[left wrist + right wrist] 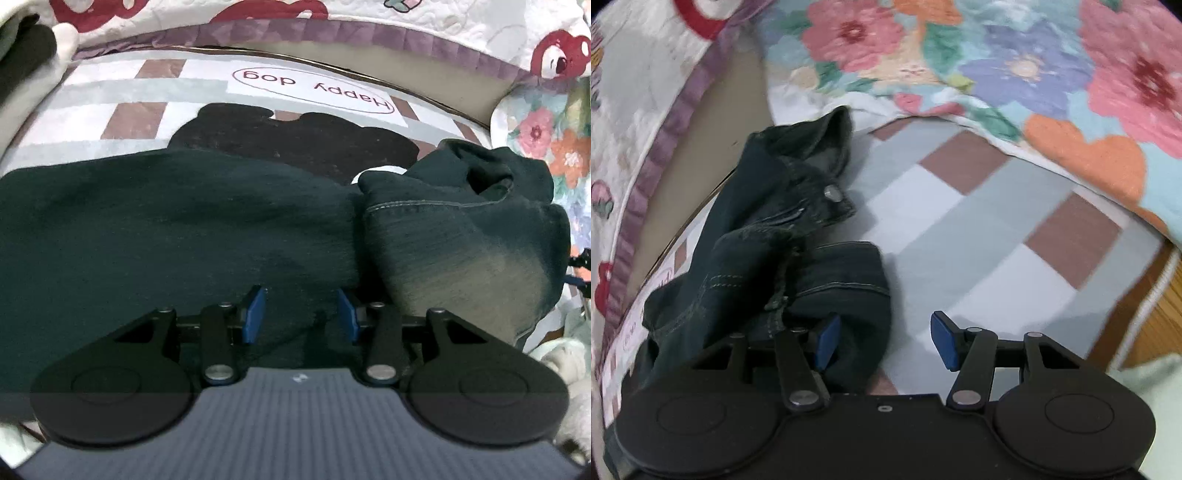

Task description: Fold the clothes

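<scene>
Dark blue jeans (166,229) lie spread across a checked bedsheet (122,92), with one end bunched and folded over at the right (454,229). My left gripper (302,314) hovers low over the flat denim, open, its blue pads (255,310) apart with only cloth below them. In the right wrist view the crumpled waistband end of the jeans (768,236), with a metal button (832,192), lies to the left. My right gripper (884,341) is open; its left pad (827,341) sits against the denim fold and its right pad (943,339) is over the bare sheet.
A flowered quilt (1015,66) is heaped at the far right of the bed. A white quilt with red prints and a purple border (369,33) lies along the far edge. The sheet carries a "Happy dog" label (314,90). A wooden bed edge (1160,317) shows at right.
</scene>
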Available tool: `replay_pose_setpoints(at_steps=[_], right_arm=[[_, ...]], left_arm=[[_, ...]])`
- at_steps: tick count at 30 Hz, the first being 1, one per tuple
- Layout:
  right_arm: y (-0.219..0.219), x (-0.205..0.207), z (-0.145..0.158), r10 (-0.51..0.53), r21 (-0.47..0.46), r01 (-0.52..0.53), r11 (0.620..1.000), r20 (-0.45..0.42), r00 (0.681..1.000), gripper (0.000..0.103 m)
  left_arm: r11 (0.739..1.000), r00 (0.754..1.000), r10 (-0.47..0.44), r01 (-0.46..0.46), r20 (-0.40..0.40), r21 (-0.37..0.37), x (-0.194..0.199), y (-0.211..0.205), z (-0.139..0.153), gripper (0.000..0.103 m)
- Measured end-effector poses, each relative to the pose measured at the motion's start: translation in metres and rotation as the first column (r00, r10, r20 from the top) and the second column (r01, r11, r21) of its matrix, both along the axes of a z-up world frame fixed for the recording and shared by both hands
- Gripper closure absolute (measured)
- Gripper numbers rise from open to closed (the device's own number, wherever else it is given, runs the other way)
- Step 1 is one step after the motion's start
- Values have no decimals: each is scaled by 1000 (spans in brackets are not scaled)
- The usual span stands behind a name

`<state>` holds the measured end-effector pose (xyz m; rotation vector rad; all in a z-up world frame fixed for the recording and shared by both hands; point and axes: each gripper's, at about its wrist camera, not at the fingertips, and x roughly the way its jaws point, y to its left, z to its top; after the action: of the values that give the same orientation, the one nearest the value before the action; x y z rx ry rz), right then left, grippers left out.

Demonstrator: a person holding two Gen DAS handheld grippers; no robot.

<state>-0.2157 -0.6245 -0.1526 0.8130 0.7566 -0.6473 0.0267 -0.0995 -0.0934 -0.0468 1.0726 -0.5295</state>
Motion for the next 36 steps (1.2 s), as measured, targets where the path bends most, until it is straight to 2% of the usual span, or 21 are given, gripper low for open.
replay_pose_setpoints(at_steps=[5, 11, 16, 18, 20, 22, 23, 24, 25, 26, 28, 29, 30, 32, 35, 36], right_arm=[[4, 7, -9, 36, 29, -37, 999, 28, 999, 43], [19, 4, -6, 69, 40, -70, 997, 24, 997, 43], [13, 9, -8, 87, -3, -87, 996, 0, 996, 41], [6, 16, -13, 79, -39, -79, 996, -4, 997, 38], [2, 27, -17, 87, -91, -85, 992, 18, 996, 30], [7, 43, -18, 143, -158, -142, 977, -6, 990, 32], [12, 52, -17, 191, -187, -192, 963, -25, 981, 43], [17, 56, -10, 216, -217, -219, 951, -35, 976, 64], [21, 60, -3, 237, -247, -240, 939, -44, 971, 77], [26, 64, 5, 257, -277, -261, 925, -52, 965, 83], [29, 57, 33, 245, -369, -247, 896, -54, 968, 88], [28, 46, 50, 226, -432, -230, 872, -61, 972, 97], [27, 36, 68, 206, -494, -212, 843, -67, 976, 97], [26, 14, 102, 165, -610, -176, 772, -75, 983, 98], [25, -17, 155, 102, -762, -123, 636, -75, 992, 98], [16, -31, 148, 45, -773, -126, 622, -126, 991, 98]], left_arm=[[1000, 1000, -9, 9, -21, 4, 2, -3, -6, 57], [996, 997, 28, -21, -71, 89, 4, 3, -12, 54], [997, 988, 61, -53, -143, 61, 7, 12, -14, 52], [996, 987, 67, -58, -143, 67, 7, 11, -16, 52], [995, 988, 69, -58, -136, 83, 7, 9, -19, 52], [995, 991, 65, -55, -117, 86, 6, 6, -22, 52], [996, 993, 59, -51, -102, 76, 6, 7, -21, 52], [997, 995, 53, -47, -86, 67, 6, 7, -20, 52], [997, 997, 48, -44, -65, 60, 5, 8, -18, 52], [998, 998, 45, -42, -38, 56, 4, 9, -15, 52], [997, 999, 45, -46, 9, 60, 1, 11, -10, 52], [997, 999, 49, -50, 21, 63, 1, 13, -8, 52], [997, 998, 58, -59, 26, 58, 2, 16, -7, 52], [996, 996, 81, -82, 26, 35, 3, 20, -2, 52], [994, 994, 104, -104, 26, 21, 4, 23, 4, 52], [993, 994, 109, -110, 26, 32, 4, 23, 5, 52]])
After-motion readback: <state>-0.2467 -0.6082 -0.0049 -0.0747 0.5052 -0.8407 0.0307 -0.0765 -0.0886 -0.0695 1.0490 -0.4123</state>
